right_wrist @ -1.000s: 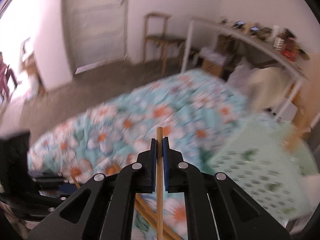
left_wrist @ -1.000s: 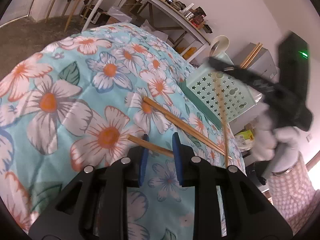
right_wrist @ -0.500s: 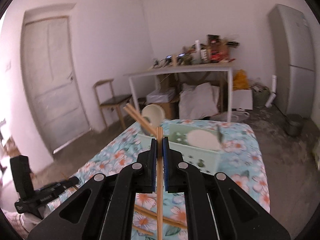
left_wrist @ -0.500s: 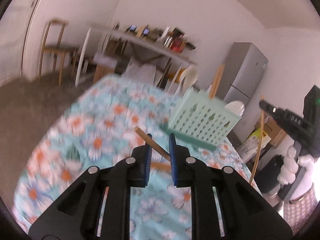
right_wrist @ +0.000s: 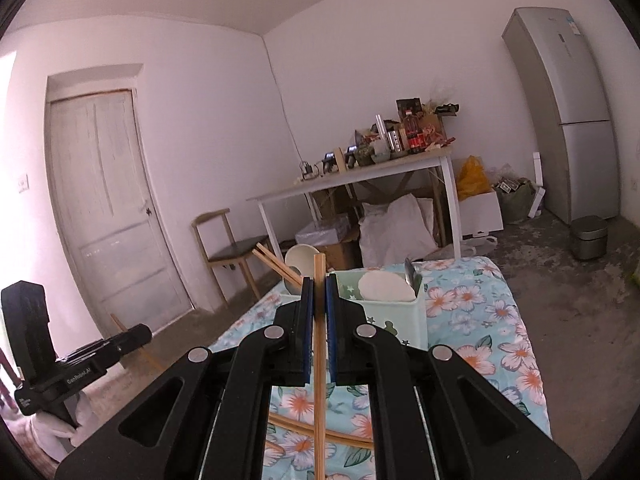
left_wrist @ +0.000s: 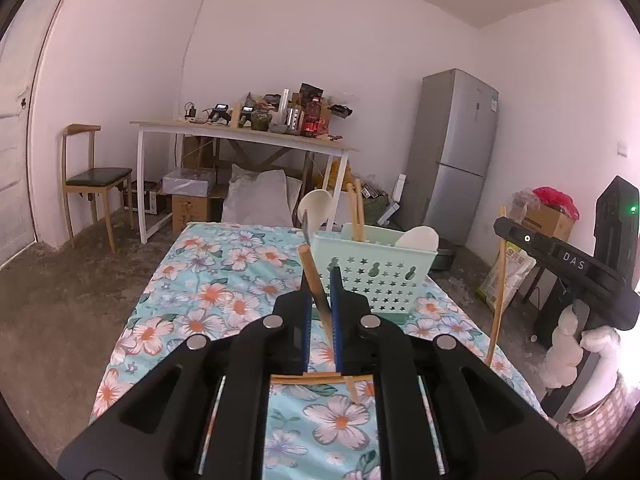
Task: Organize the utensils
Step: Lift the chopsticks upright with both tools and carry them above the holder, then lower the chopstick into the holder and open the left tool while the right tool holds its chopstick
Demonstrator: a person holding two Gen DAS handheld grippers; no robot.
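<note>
My left gripper (left_wrist: 320, 280) is shut on a wooden chopstick (left_wrist: 316, 288), held above the floral tablecloth (left_wrist: 224, 292). My right gripper (right_wrist: 319, 292) is shut on another chopstick (right_wrist: 319, 360), held upright; it also shows at the right of the left wrist view (left_wrist: 498, 276). A mint green utensil basket (left_wrist: 372, 276) stands at the table's far end, holding chopsticks (left_wrist: 355, 216), white spoons (left_wrist: 418, 238) and a metal utensil. More chopsticks (right_wrist: 320, 432) lie on the cloth below the grippers.
The right gripper's body (left_wrist: 568, 268) is at the right of the left wrist view; the left gripper's body (right_wrist: 80, 360) is at the left of the right wrist view. Behind stand a cluttered white desk (left_wrist: 240, 132), a chair (left_wrist: 92, 176) and a fridge (left_wrist: 456, 156).
Both grippers have lifted their chopsticks off the cloth and swung up to face the basket. The left gripper closed on its chopstick.
</note>
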